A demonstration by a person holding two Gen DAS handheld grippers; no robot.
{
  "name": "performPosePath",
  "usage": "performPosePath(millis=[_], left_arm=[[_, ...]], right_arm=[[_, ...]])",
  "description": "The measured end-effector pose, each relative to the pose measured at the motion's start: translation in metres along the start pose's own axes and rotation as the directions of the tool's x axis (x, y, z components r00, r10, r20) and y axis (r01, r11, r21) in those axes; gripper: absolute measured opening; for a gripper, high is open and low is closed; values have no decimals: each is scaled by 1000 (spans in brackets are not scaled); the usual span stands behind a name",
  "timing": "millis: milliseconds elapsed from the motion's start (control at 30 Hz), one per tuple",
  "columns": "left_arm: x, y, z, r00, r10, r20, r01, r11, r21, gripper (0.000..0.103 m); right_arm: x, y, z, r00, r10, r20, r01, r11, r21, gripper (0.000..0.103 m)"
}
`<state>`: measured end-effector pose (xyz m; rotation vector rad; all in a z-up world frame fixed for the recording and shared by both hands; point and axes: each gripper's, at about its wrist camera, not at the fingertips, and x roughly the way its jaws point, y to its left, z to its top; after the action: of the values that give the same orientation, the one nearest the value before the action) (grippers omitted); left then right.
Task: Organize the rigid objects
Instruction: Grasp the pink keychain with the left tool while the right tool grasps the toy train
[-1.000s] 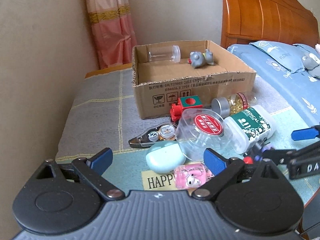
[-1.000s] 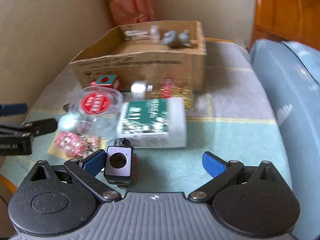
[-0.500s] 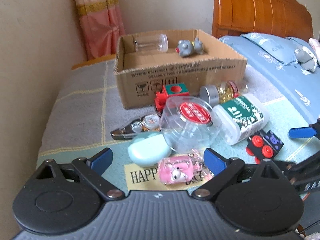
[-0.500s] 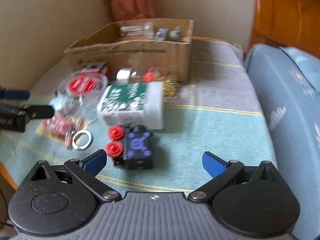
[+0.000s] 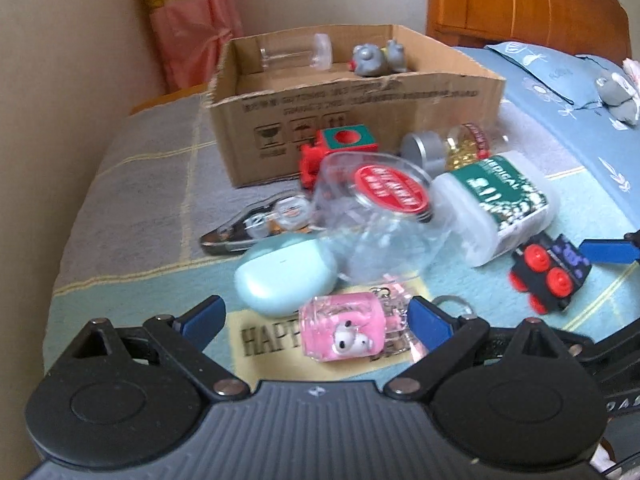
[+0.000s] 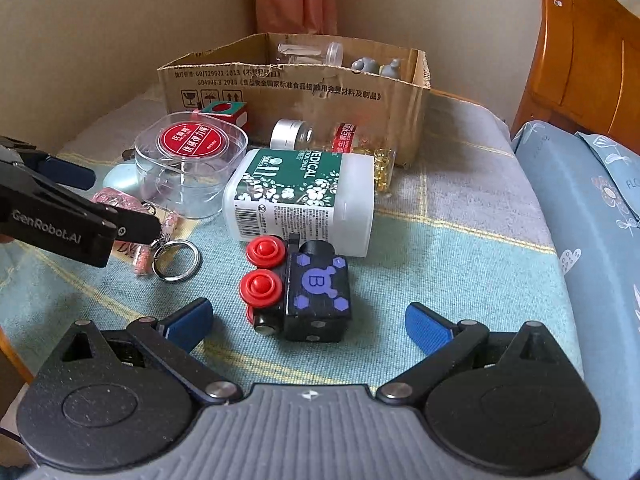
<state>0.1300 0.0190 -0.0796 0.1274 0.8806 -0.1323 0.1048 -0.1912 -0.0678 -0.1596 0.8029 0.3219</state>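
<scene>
A cardboard box (image 5: pixel 360 128) (image 6: pixel 304 92) stands at the back and holds a clear vial (image 5: pixel 296 54) and a grey figurine (image 5: pixel 376 60). In front lie a clear jar with a red lid (image 5: pixel 384 216) (image 6: pixel 188 160), a green-labelled swab box (image 5: pixel 496 204) (image 6: pixel 300 196), a pill bottle (image 6: pixel 332 140), a red and green block (image 5: pixel 340 148), a correction tape (image 5: pixel 260 220), a mint case (image 5: pixel 284 276), a pink keychain (image 5: pixel 344 332) and a black toy train (image 6: pixel 304 292) (image 5: pixel 548 268). My left gripper (image 5: pixel 316 320) is open around the pink keychain. My right gripper (image 6: pixel 308 320) is open around the toy train.
The objects lie on a checked blanket (image 6: pixel 460 240) over a table. A beige wall (image 5: pixel 60 120) runs along the left. A bed with blue bedding (image 6: pixel 592 220) and a wooden headboard (image 5: pixel 520 4) is to the right. A curtain (image 5: pixel 192 20) hangs behind.
Both grippers have moved forward. The pink keychain now sits between my left fingers and the toy train between my right fingers. Both stay open.
</scene>
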Motion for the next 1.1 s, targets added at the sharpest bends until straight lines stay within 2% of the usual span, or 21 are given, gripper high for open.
performPosePath(millis=[233, 467, 767, 900, 1000, 1100], left_arm=[[-7, 20, -22, 1000, 7, -18, -7, 1000, -4, 98], [-3, 33, -30, 999, -43, 11, 43, 998, -44, 102], [2, 35, -30, 994, -97, 52, 96, 995, 15, 103], [1, 33, -32, 993, -97, 70, 95, 995, 39, 102], [-2, 26, -33, 992, -92, 90, 84, 992, 91, 101], [-4, 21, -31, 989, -110, 99, 96, 986, 134, 92]], right_arm=[[1, -1, -1, 1000, 0, 4, 0, 1000, 0, 103], [1, 0, -2, 1000, -1, 15, 1, 1000, 0, 103], [0, -1, -3, 1000, 3, 30, -3, 1000, -5, 103], [0, -1, -4, 999, 6, 35, -6, 1000, -10, 103], [1, -1, -4, 999, 10, 42, -9, 1000, -13, 103], [1, -1, -4, 999, 13, 47, -12, 1000, -17, 103]])
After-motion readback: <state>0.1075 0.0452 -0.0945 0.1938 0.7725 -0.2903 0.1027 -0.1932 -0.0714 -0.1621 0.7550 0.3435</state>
